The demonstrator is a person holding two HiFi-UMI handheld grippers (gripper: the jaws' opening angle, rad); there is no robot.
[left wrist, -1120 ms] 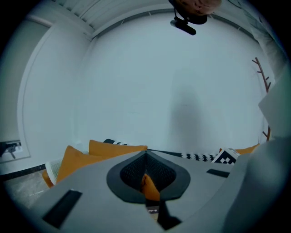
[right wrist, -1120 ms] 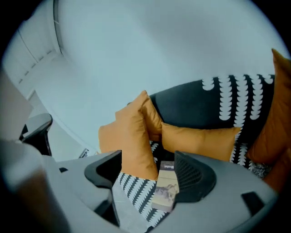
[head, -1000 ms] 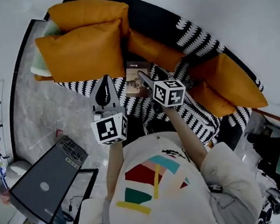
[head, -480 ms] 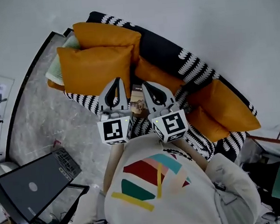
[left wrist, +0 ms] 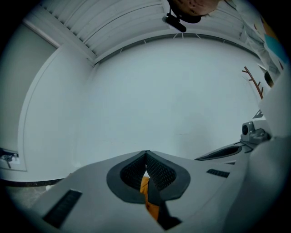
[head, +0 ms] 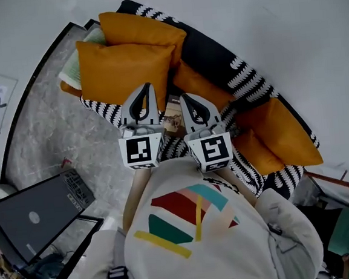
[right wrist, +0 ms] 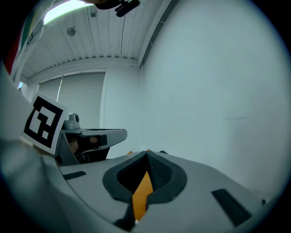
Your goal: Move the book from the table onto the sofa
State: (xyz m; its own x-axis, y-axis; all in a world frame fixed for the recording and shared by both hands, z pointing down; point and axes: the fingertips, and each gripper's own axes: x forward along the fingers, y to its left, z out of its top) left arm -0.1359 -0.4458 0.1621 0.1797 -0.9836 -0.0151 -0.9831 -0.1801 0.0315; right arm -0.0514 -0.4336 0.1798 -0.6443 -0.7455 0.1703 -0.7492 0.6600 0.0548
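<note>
Already on sofa | sofa (head: 245, 78): book (head: 173, 114) lies on its seat, long axis pointing away from the person | left gripper (head: 147, 87), right gripper (head: 182, 97): both clenched, empty, book showing between them, equally near | task likely done.

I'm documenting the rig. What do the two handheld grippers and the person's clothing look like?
Both the left gripper and right gripper have pale grey bodies, dark ribbed pads, and a white cube with black square markers. The person wears a pale T-shirt with red, teal and yellow shapes.
</note>
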